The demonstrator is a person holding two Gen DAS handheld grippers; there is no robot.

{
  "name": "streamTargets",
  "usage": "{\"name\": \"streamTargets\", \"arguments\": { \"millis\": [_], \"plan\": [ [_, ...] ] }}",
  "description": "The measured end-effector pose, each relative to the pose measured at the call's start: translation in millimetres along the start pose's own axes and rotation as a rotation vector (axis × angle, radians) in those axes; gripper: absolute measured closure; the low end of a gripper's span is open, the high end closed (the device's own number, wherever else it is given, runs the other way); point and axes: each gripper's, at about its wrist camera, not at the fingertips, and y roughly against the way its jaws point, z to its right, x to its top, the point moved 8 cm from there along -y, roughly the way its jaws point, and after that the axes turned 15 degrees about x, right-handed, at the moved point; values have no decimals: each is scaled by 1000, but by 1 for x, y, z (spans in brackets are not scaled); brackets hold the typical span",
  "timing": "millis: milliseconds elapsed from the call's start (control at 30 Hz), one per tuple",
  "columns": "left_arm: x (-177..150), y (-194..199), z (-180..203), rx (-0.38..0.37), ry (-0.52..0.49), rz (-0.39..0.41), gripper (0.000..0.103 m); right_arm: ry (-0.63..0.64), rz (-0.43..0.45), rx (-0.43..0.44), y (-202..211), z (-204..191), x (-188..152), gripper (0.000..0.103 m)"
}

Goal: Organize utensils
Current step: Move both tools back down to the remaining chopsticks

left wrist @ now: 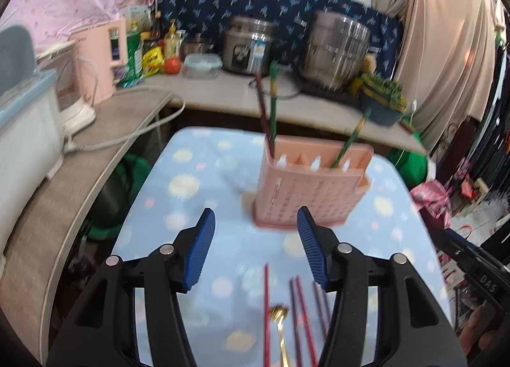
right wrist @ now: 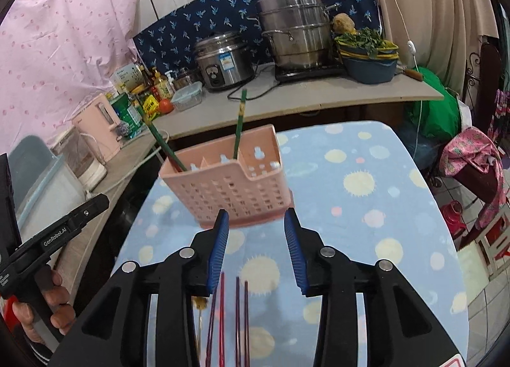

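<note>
**Both tongs empty over the loose chopsticks**

Nearest to us, under the jaws, lie the loose utensils: red chopsticks, darker chopsticks and a gold fork, side by side on the spotted tablecloth. Our left tongs are released, jaws apart, nothing between the blue pads; the chopsticks lie beneath and between them. Our right tongs are released too, a narrower gap, empty, with the sticks just below.

What could go wrong, as we judge it: the sticks lie close together, so a closing jaw could catch two at once, or nudge the fork askew. Thin round sticks on soft cloth may roll away from a pad. The two tongs are also close together (the right one's body shows at the edge of the left view), so they could collide.

Beyond the fingertips stands the pink holder, upright, with compartments. A green chopstick and a dark one lean in its left compartment, and another green chopstick stands further right.
</note>
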Motion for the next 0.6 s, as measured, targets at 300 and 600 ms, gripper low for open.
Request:
{"name": "streamTargets", "arguments": {
  "millis": [300,600],
  "plan": [
    [-105,-3,-9,84,-81,-96,52,9,-177,-77,2,16,-117,66],
    [-181,-10,-13,94,-124,-190,52,66,-307,-85,-9,8,-197,66]
  ]
}}
